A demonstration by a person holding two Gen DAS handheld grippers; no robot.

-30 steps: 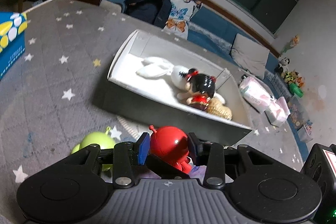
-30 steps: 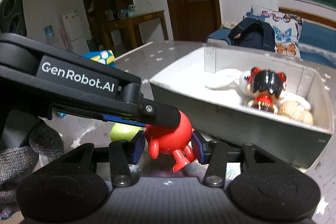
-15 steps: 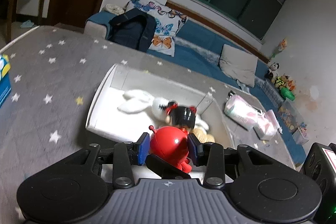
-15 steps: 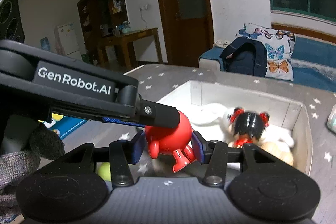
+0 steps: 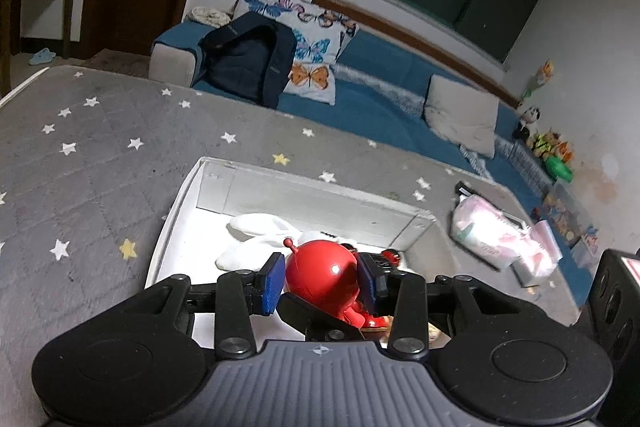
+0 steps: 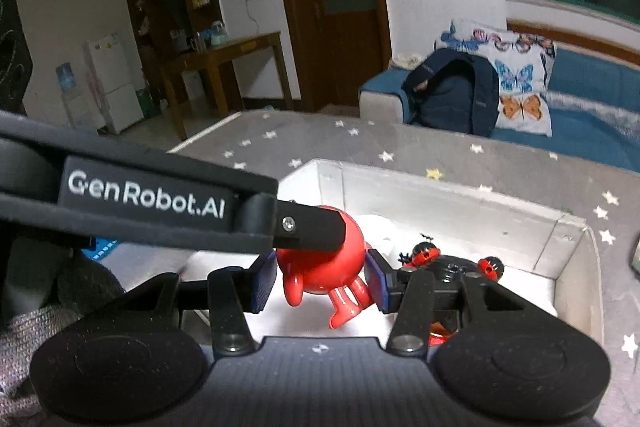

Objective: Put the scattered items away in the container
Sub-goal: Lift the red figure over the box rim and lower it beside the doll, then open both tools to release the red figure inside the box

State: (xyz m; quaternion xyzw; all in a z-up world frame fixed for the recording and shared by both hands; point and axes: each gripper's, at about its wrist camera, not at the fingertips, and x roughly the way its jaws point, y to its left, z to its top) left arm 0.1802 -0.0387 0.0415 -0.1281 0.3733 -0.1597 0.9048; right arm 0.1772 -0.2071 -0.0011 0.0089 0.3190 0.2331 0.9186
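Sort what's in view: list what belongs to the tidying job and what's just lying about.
Job: red toy, gripped by left gripper and right gripper; white box; doll and plush rabbit already inside.
Lying about: backpack, butterfly pillows, white cushion.

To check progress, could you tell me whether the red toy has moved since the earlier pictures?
Yes. The red toy has travelled forward from the mat to above the white box.

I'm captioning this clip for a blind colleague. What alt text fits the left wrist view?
Both grippers clamp a round red toy figure together: the left gripper by its blue pads, the right gripper's black finger from below. The toy hangs above an open white box holding a white plush rabbit, on a grey star-patterned mat.
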